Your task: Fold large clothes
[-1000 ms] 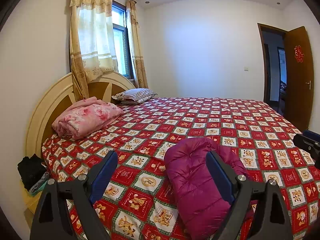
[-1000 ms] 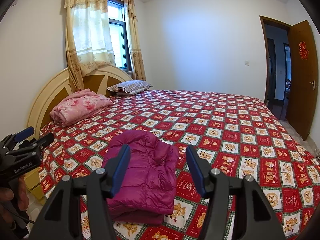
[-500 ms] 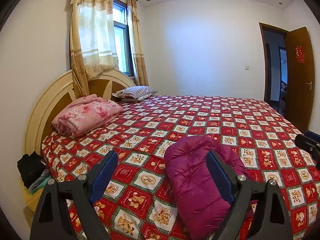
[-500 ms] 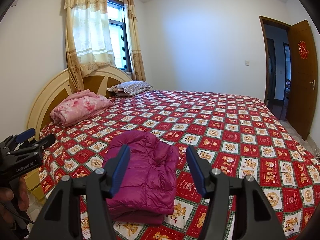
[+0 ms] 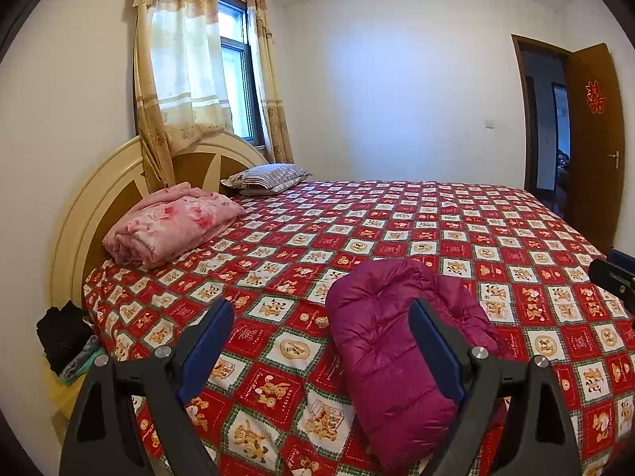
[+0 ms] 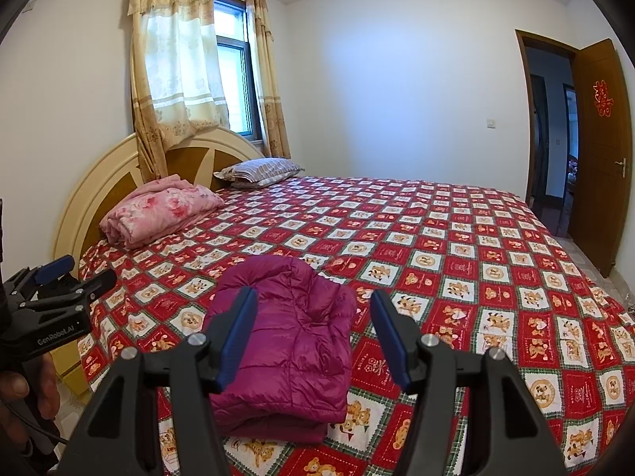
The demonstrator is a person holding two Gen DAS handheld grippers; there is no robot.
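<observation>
A magenta puffer jacket [image 6: 285, 341] lies folded into a compact bundle near the front edge of the bed [image 6: 456, 246]; the left wrist view shows the same jacket [image 5: 389, 353] lower right of centre. My left gripper [image 5: 321, 317] hangs wide open above the bedspread, its right finger in front of the jacket, nothing between the pads. My right gripper [image 6: 313, 309] also stands open, held back from the jacket and empty. In the right wrist view the left gripper [image 6: 75, 277] shows at the left edge, held by a person's hand [image 6: 24, 392].
A folded pink floral blanket [image 5: 170, 226] and a striped pillow [image 5: 270, 176] lie by the curved headboard [image 5: 91, 214]. Dark clothes [image 5: 63, 337] sit on a low stand left of the bed. A brown door [image 6: 603, 150] stands open at the right. The right gripper's tip [image 5: 613, 273] shows at the right edge.
</observation>
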